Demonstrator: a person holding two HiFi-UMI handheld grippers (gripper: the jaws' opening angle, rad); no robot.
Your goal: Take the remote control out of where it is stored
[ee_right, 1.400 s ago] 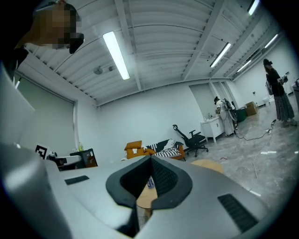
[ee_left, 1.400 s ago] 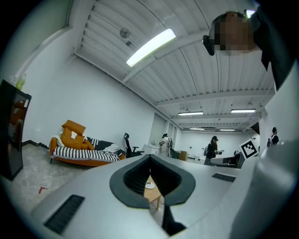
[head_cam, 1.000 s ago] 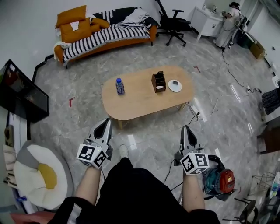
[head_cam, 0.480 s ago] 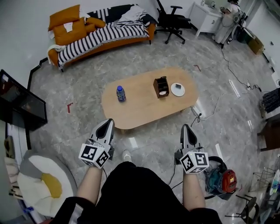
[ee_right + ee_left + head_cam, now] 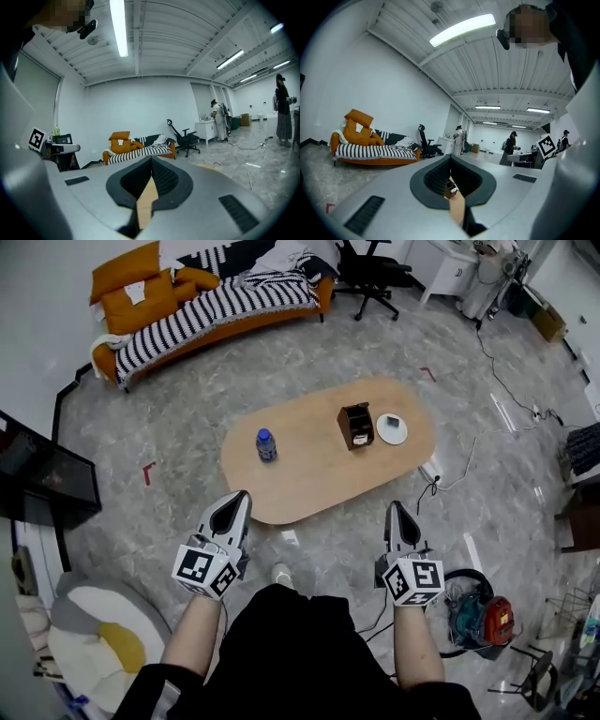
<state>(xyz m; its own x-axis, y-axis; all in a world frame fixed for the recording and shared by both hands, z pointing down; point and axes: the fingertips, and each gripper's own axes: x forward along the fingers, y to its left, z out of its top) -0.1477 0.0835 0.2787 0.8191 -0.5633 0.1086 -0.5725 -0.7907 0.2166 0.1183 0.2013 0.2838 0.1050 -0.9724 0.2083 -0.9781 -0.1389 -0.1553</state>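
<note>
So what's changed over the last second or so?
The person has walked closer to the wooden table, carrying the left gripper and right gripper forward with them. Nothing grabbed or released. Fingers stay shut and empty; bottle, brown holder and white dish sit unmoved.

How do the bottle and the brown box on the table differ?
The bottle is blue and round; the brown box is dark, square and open-topped. The bottle stands alone toward the table's left; the brown box sits right, beside a white dish. Both stand upright.
</note>
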